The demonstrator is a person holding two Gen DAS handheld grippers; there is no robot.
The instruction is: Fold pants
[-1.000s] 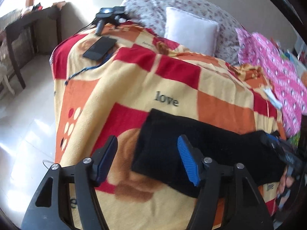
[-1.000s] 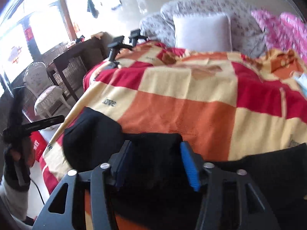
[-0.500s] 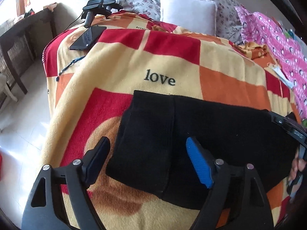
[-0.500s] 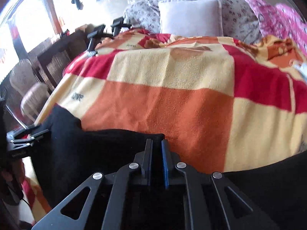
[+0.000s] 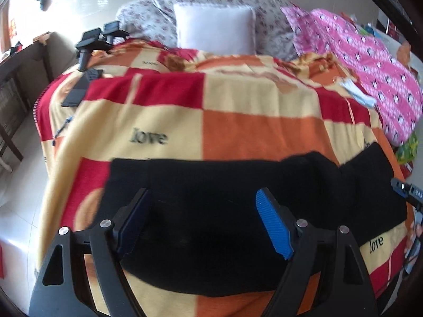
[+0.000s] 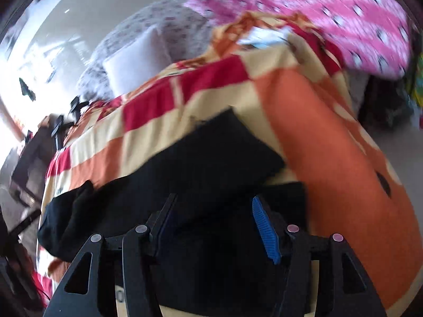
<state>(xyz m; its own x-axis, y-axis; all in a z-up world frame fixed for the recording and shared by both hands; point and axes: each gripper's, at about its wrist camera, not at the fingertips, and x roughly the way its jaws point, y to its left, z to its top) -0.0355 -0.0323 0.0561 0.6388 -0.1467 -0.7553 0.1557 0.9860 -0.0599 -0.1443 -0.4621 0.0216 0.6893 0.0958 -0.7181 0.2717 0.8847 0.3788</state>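
Black pants (image 5: 238,185) lie across the near end of a bed on a red, orange and cream checked blanket (image 5: 185,111). My left gripper (image 5: 203,224) is open and empty, its fingers spread over the pants. In the right wrist view the pants (image 6: 211,163) fill the lower middle, with a folded layer on top. My right gripper (image 6: 211,227) is open over the dark cloth and holds nothing. The right gripper's body shows at the right edge of the left wrist view (image 5: 407,190).
A white pillow (image 5: 214,29) and flowered cushions stand at the bed's head. A pink patterned quilt (image 5: 370,74) lies to the right. Black camera gear (image 5: 92,42) and a phone sit at the far left corner. A dark table (image 5: 15,74) and tiled floor are to the left.
My right gripper was shut on a fold of the pants half a second ago and has opened and swung right. My left gripper stayed open and moved right over the pants.
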